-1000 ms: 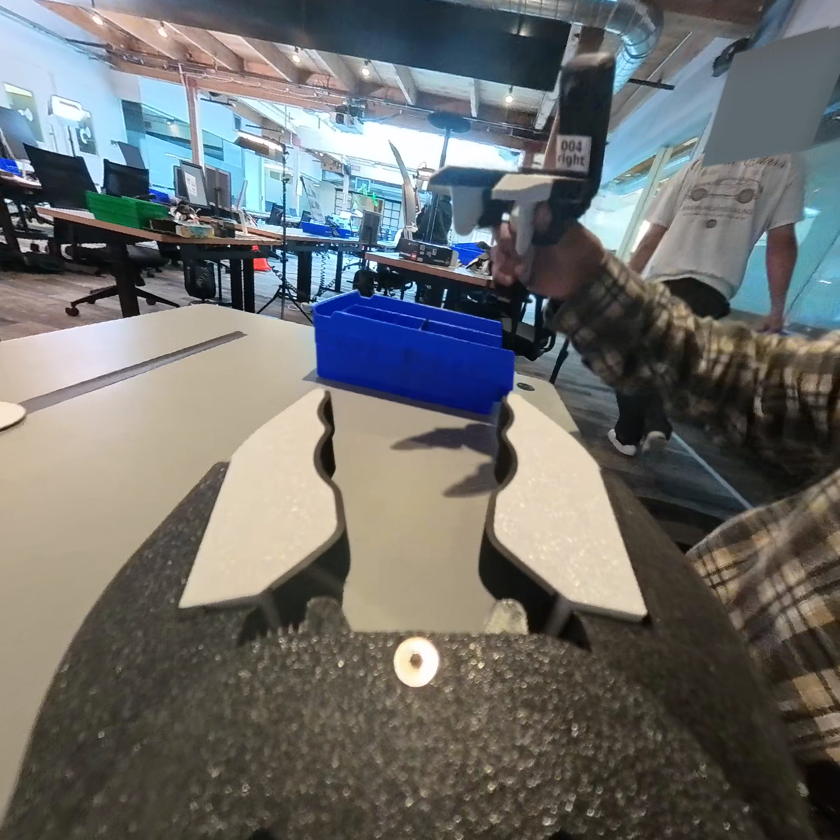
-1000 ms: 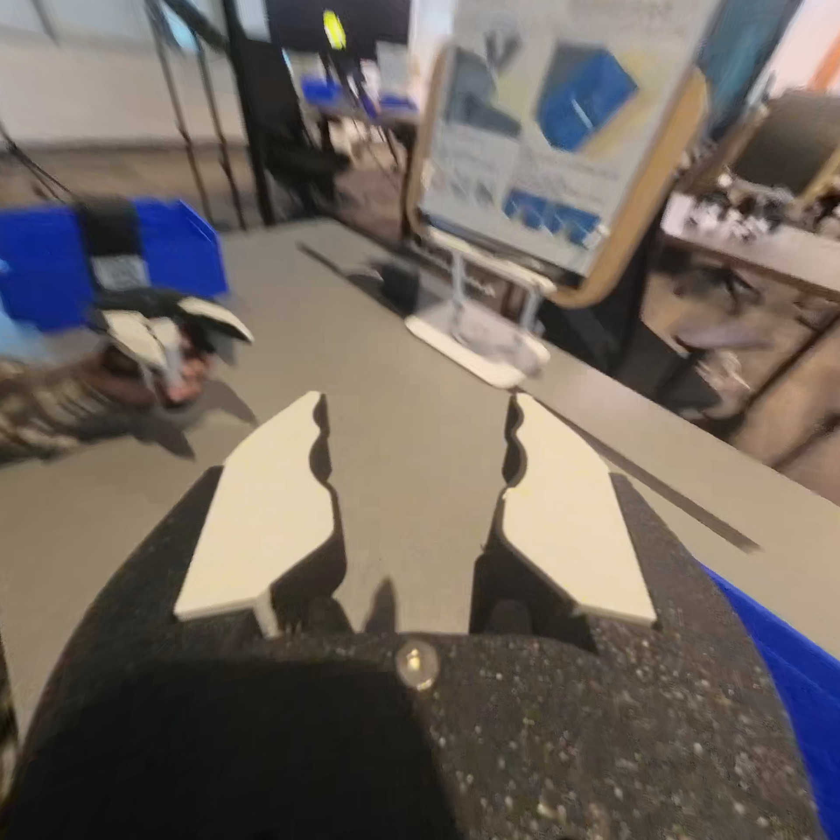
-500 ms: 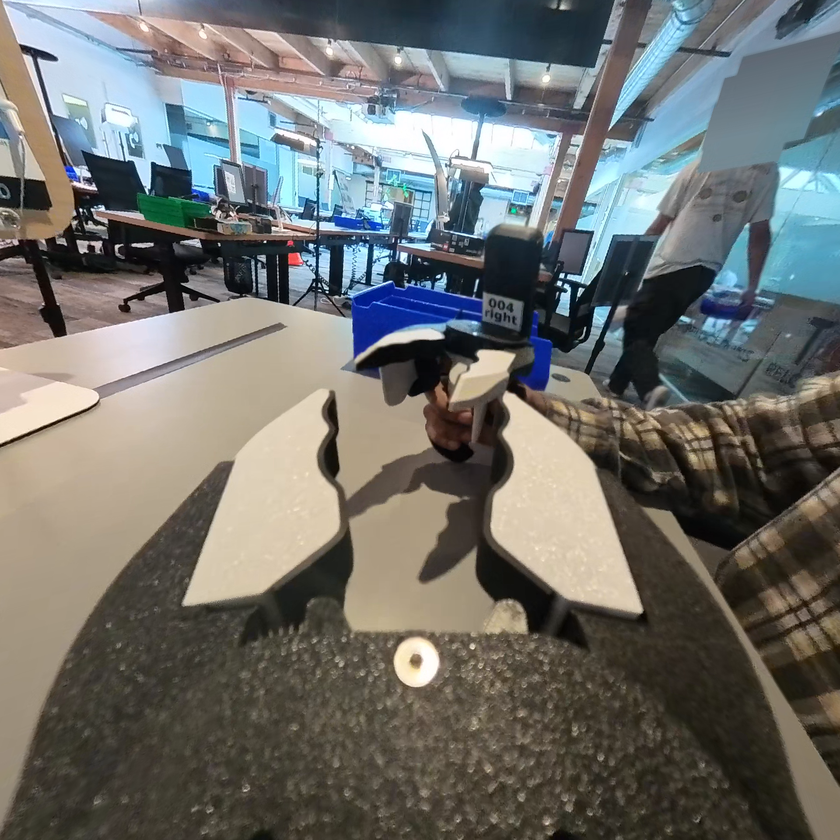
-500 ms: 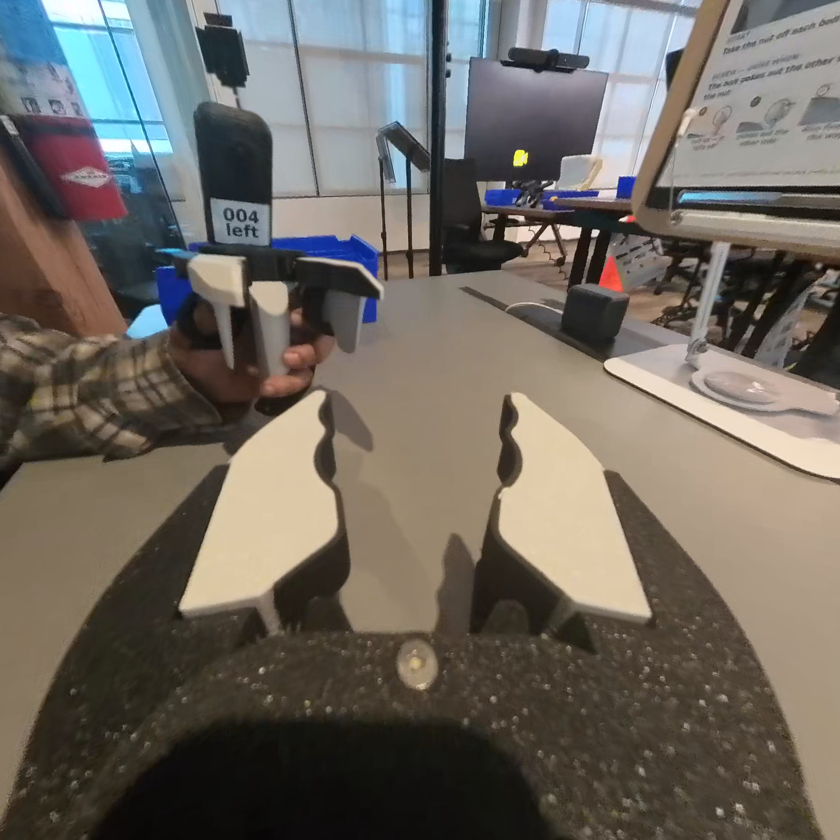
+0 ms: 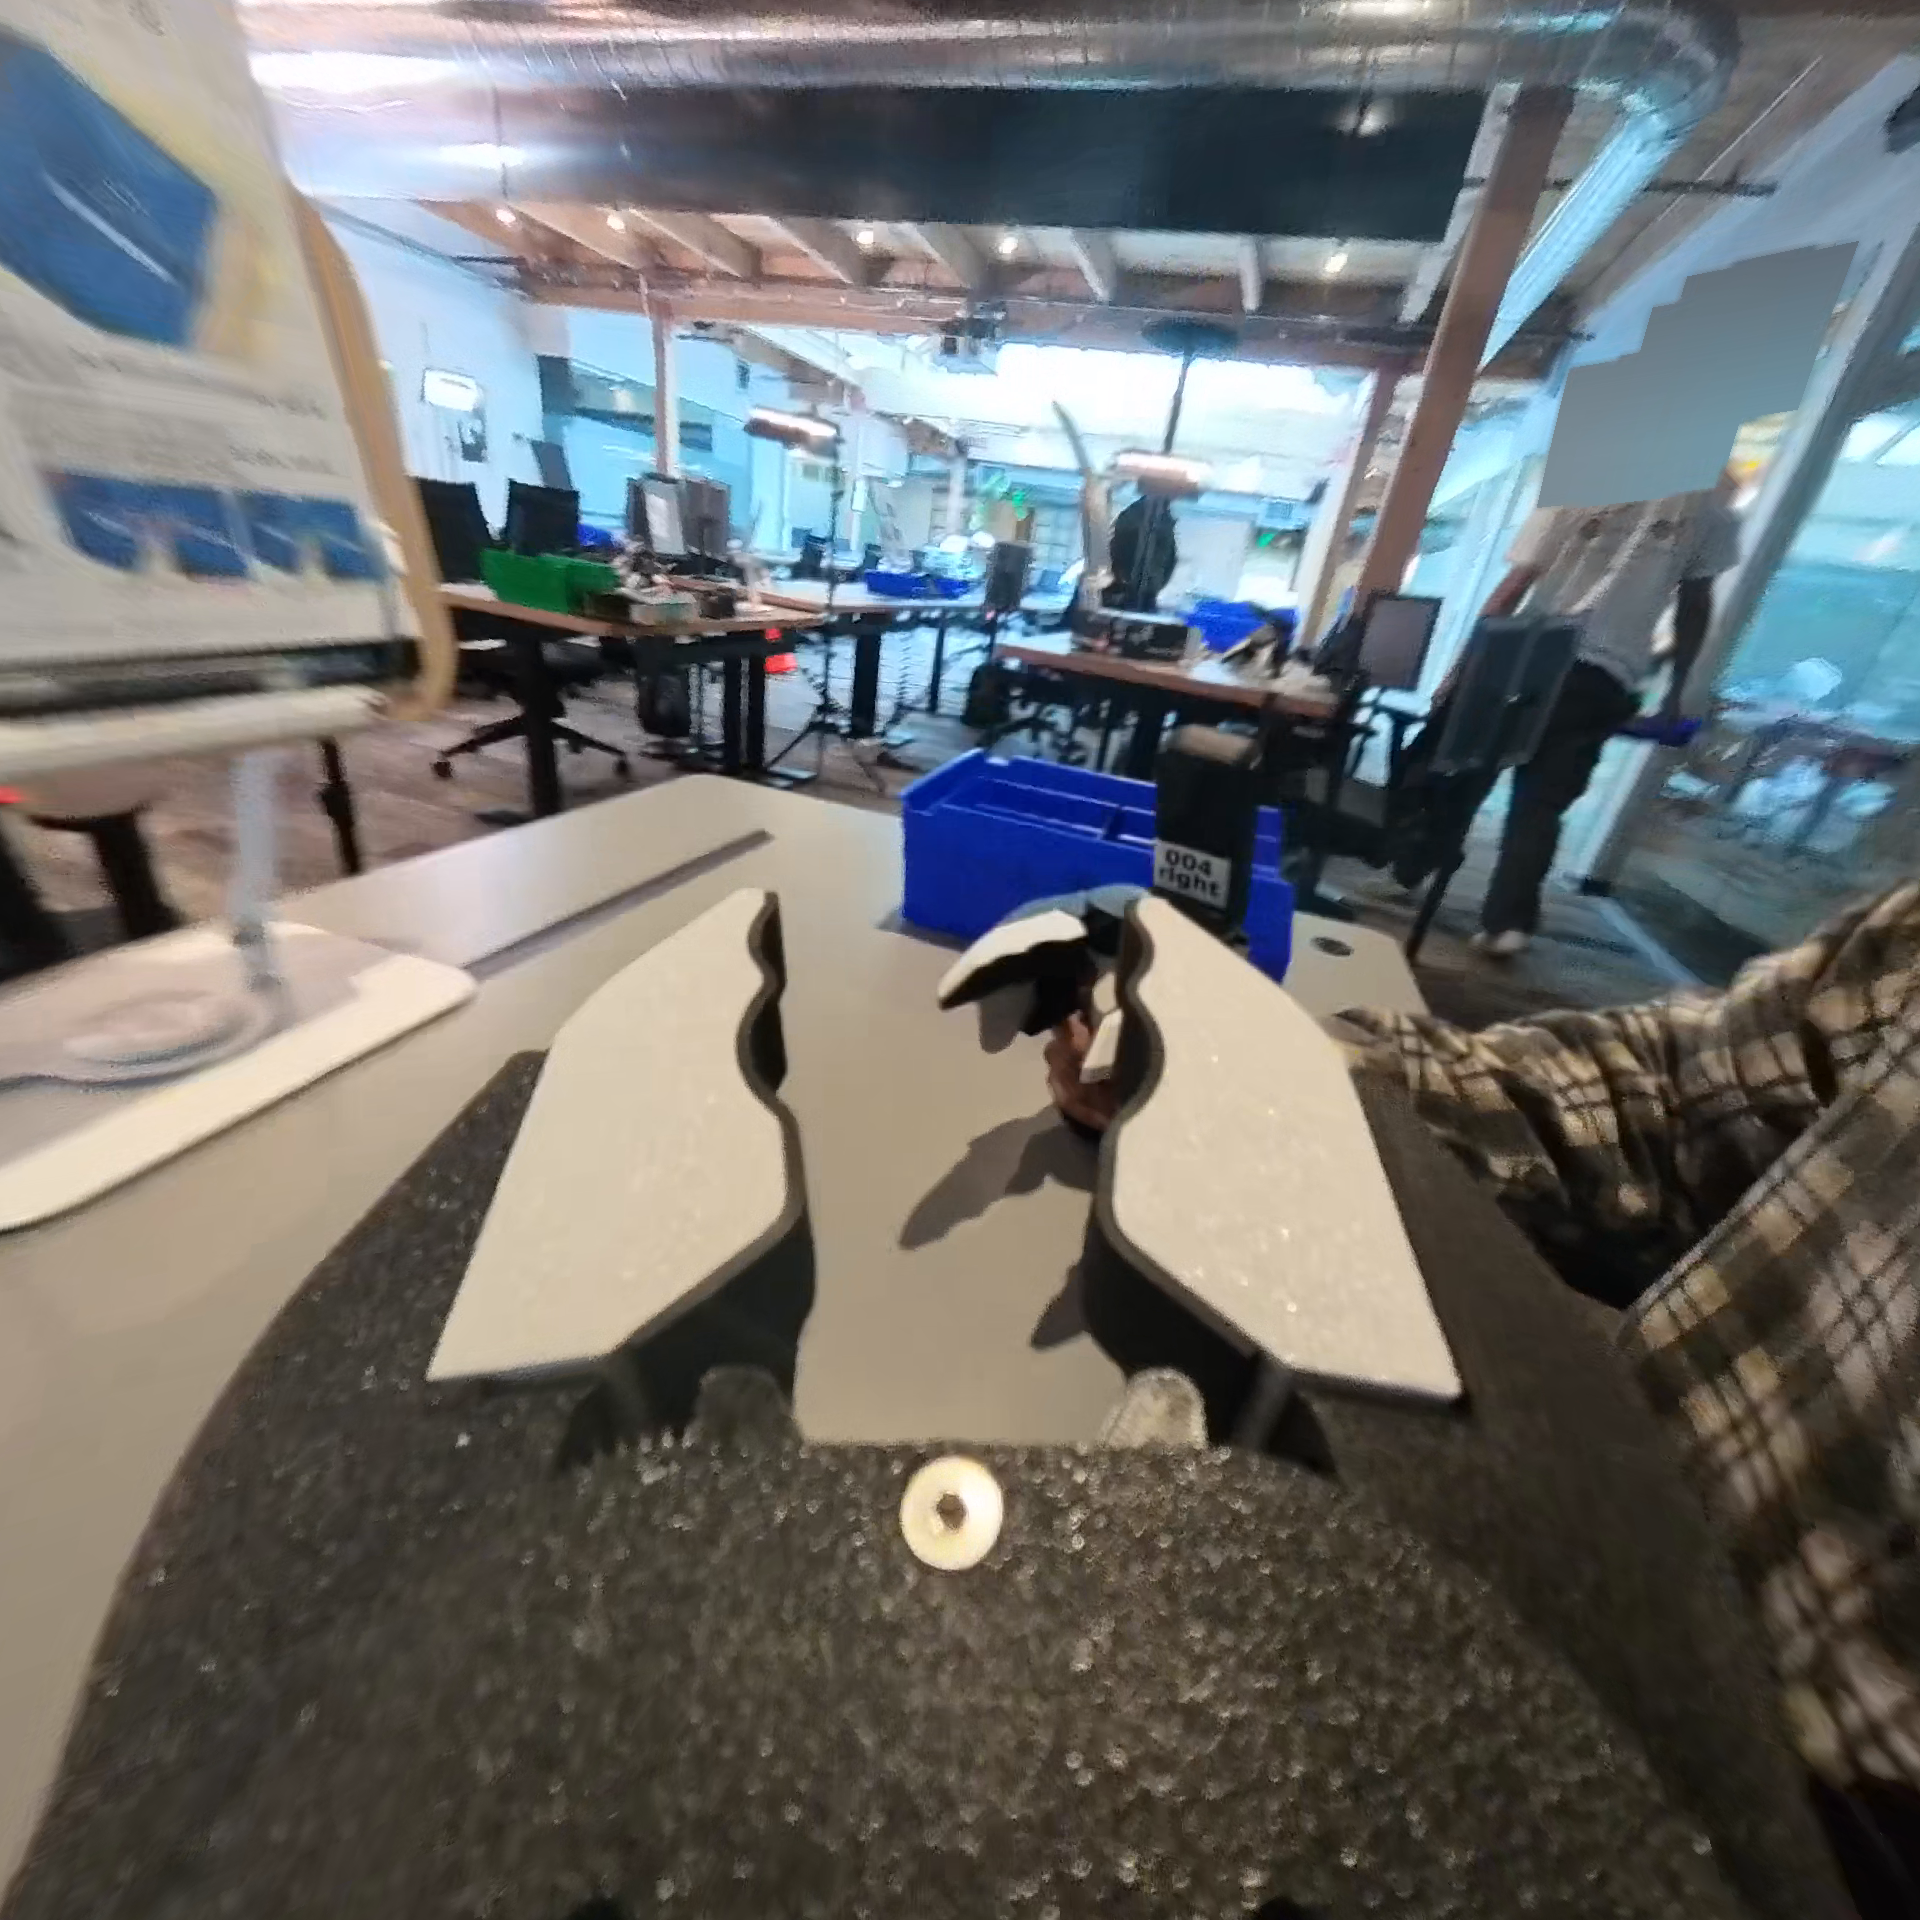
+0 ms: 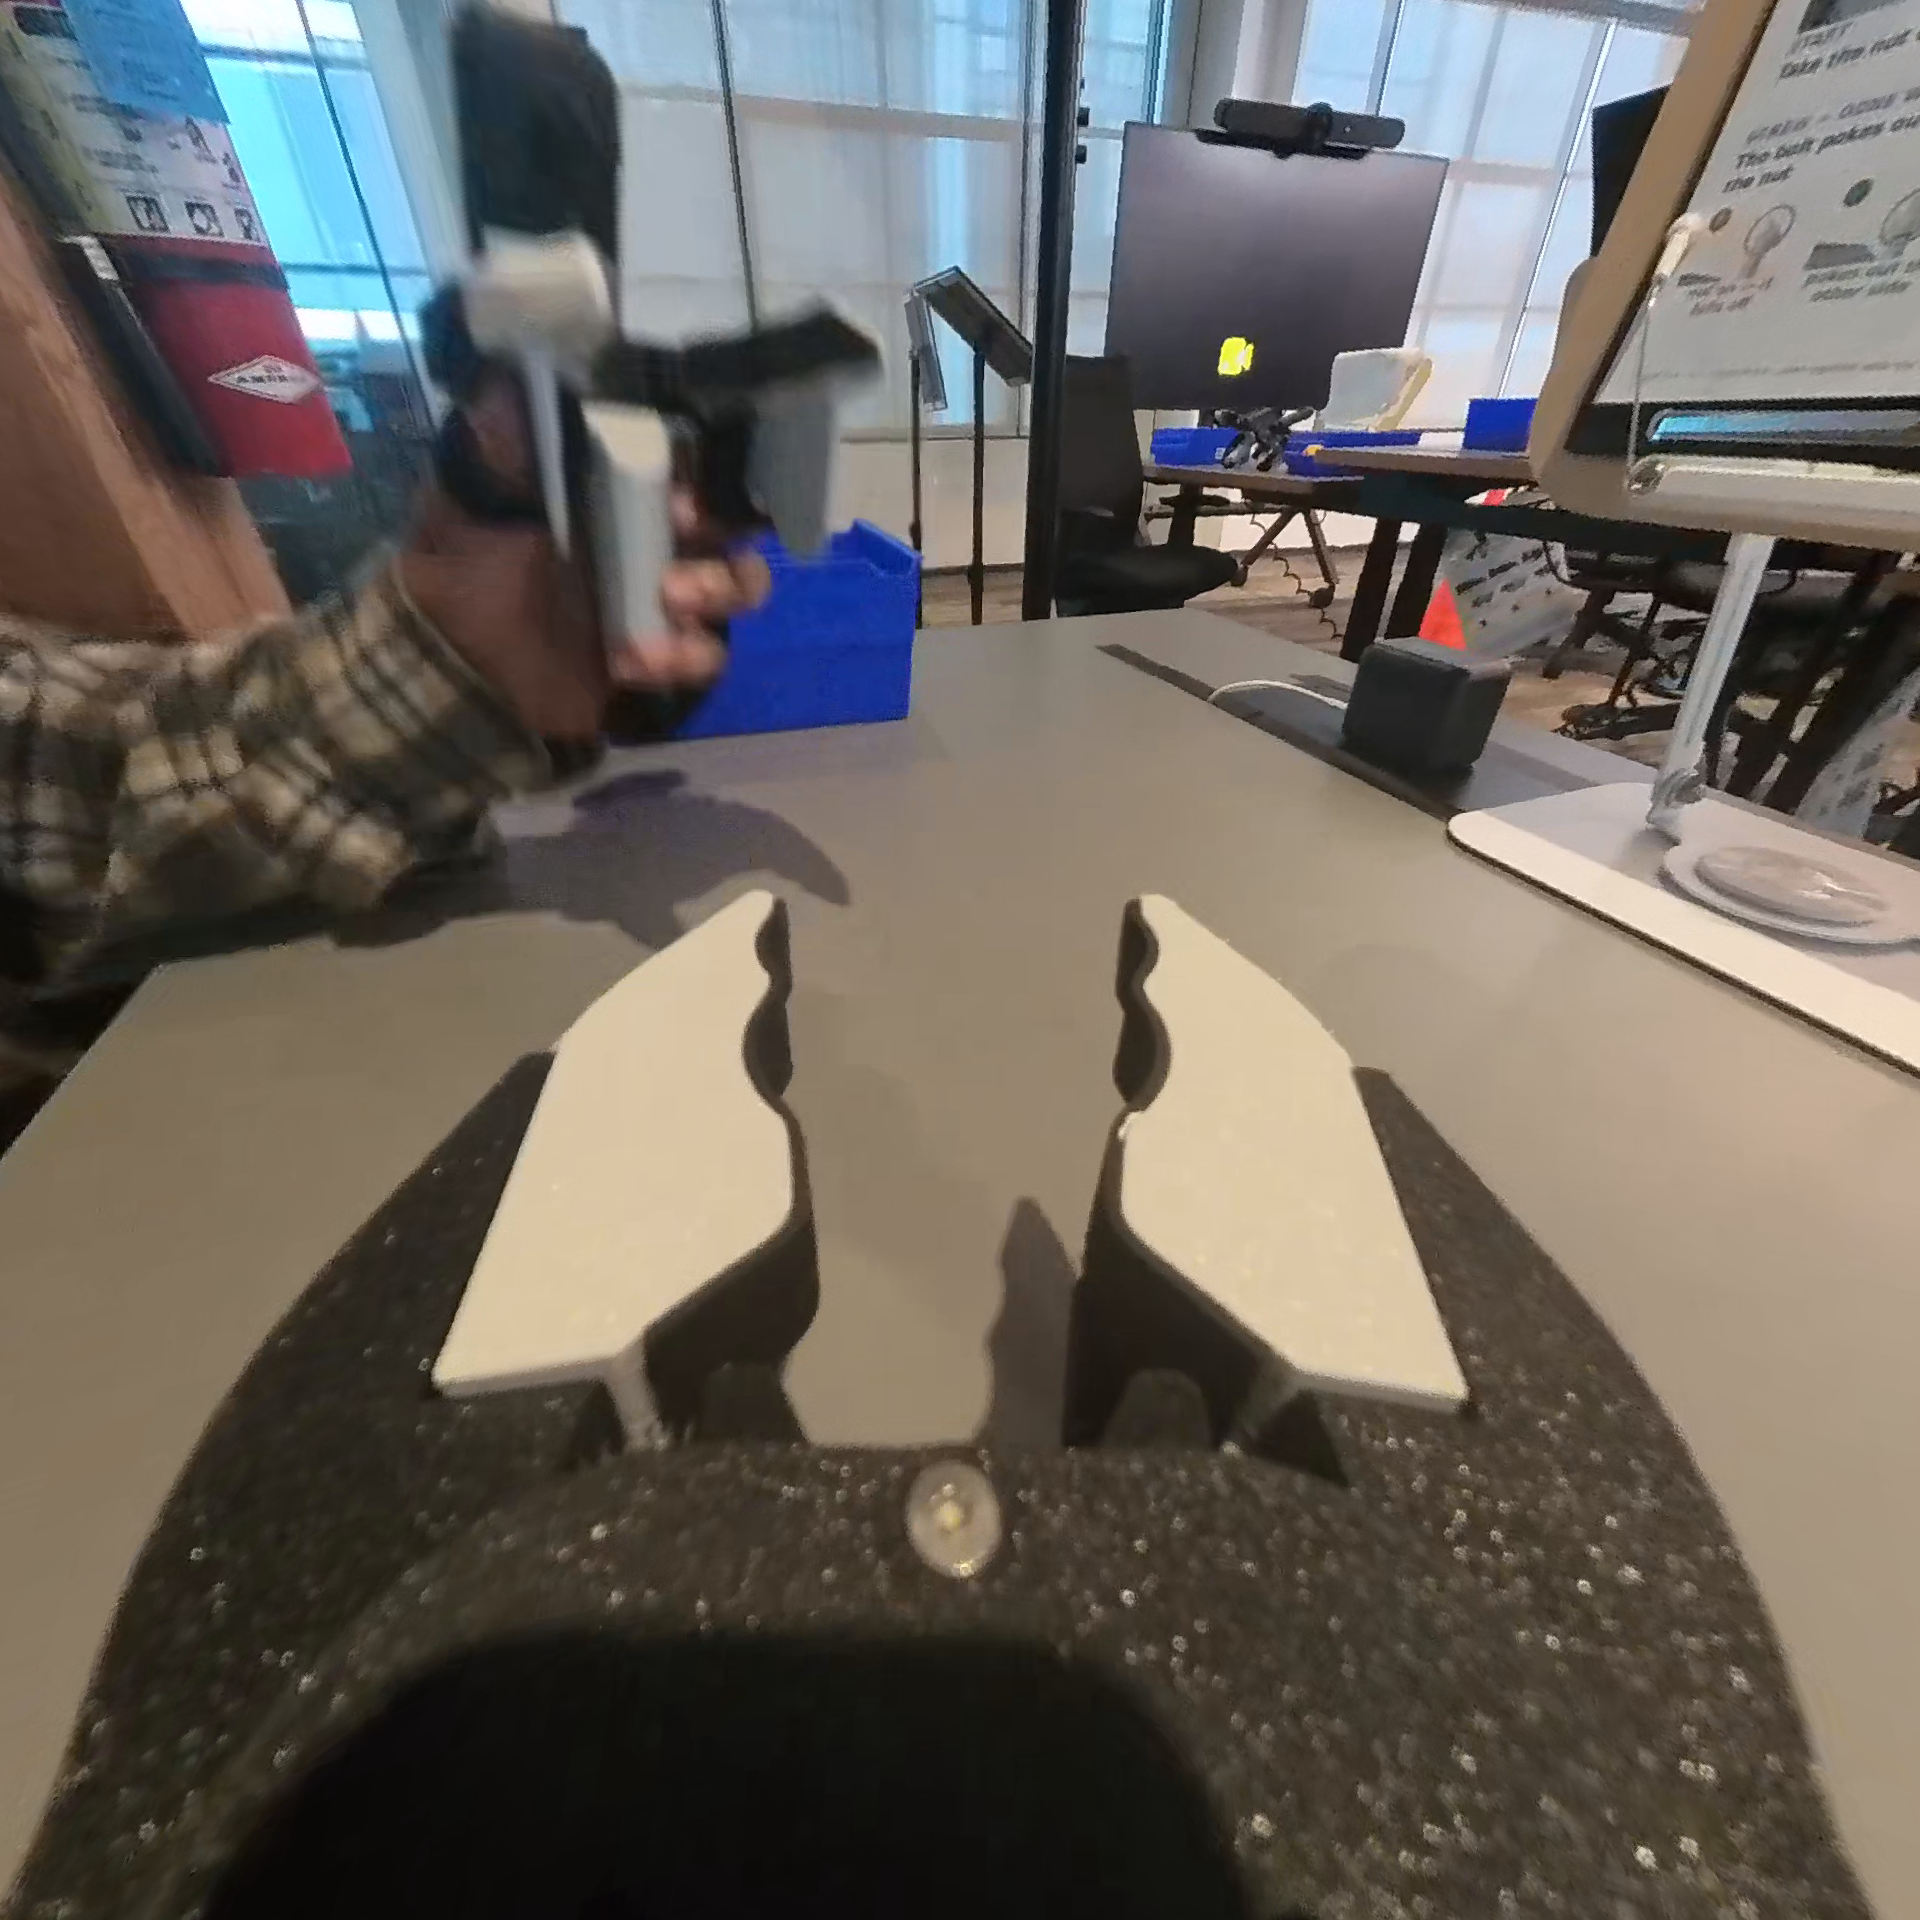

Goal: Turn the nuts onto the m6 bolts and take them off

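Both the left tool (image 5: 951,935) and right tool (image 6: 951,935) gape wide, empty; best steer them to the blue bin (image 5: 1039,862) at the surface's (image 6: 1039,790) far edge.

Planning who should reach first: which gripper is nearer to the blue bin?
Left, I judge. In the right wrist view, the left gripper overlaps the blue bin, seemingly just before it. The right gripper sits farther back over bare gray table.
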The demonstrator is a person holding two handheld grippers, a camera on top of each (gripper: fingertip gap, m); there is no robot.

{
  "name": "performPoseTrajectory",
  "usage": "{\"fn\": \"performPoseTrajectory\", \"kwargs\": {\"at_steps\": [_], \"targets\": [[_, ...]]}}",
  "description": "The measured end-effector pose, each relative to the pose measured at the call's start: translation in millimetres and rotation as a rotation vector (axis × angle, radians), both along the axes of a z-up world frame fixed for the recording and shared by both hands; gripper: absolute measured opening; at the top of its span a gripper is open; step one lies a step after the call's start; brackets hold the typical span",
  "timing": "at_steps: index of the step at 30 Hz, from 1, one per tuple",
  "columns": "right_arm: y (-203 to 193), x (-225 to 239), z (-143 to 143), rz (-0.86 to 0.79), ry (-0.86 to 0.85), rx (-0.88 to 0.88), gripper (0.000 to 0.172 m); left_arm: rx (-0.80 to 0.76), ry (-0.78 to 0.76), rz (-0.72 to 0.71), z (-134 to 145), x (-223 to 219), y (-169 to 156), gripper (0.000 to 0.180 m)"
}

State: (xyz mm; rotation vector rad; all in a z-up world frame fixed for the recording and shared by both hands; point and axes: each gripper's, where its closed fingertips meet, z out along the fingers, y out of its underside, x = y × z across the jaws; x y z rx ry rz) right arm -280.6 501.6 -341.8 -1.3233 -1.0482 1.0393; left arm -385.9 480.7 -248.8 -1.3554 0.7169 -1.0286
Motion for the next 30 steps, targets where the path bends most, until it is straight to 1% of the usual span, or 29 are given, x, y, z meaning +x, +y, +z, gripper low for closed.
{"fn": "performPoseTrajectory", "kwargs": {"at_steps": [2, 3, 5, 6, 8, 10, 12, 14, 17, 19, 22, 25, 30], "targets": [[2, 0, -1, -0.005, -0.004, -0.011, 0.061, 0.01, 0.094, 0.074, 26, -41, -9, 0.059], [2, 0, -1, -0.005, -0.002, -0.014, 0.061, 0.007, 0.175, 0.141, 35, -68, -12, 0.059], [2, 0, -1, 0.001, 0.005, -0.025, 0.06, -0.022, 0.37, 0.311, 43, -135, -15, 0.056], [2, 0, -1, 0.001, 0.007, -0.03, 0.06, -0.067, 0.473, 0.395, 40, -173, -17, 0.054], [1, -1, -2, 0.001, -0.001, -0.029, 0.059, -0.222, 0.652, 0.554, 20, -252, -24, 0.052], [-1, -4, -3, 0.008, -0.012, -0.027, 0.059, -0.426, 0.751, 0.651, -12, -316, -38, 0.045], [-6, -7, -4, 0.027, -0.024, -0.018, 0.056, -0.627, 0.785, 0.691, -47, -358, -53, 0.041], [-9, -11, -7, 0.037, -0.049, -0.001, 0.056, -0.777, 0.845, 0.727, -81, -388, -65, 0.034], [-12, -13, -9, 0.041, -0.077, 0.025, 0.057, -0.991, 0.938, 0.744, -125, -412, -80, 0.033], [-14, -14, -10, 0.045, -0.082, 0.033, 0.056, -1.086, 0.97, 0.726, -143, -415, -85, 0.031], [-14, -14, -10, 0.05, -0.08, 0.025, 0.056, -1.136, 1.017, 0.726, -156, -417, -82, 0.026], [-14, -14, -9, 0.056, -0.075, 0.011, 0.057, -1.184, 1.054, 0.723, -166, -419, -79, 0.026], [-14, -13, -9, 0.057, -0.077, 0.017, 0.056, -1.225, 1.092, 0.706, -179, -420, -77, 0.023]]}}
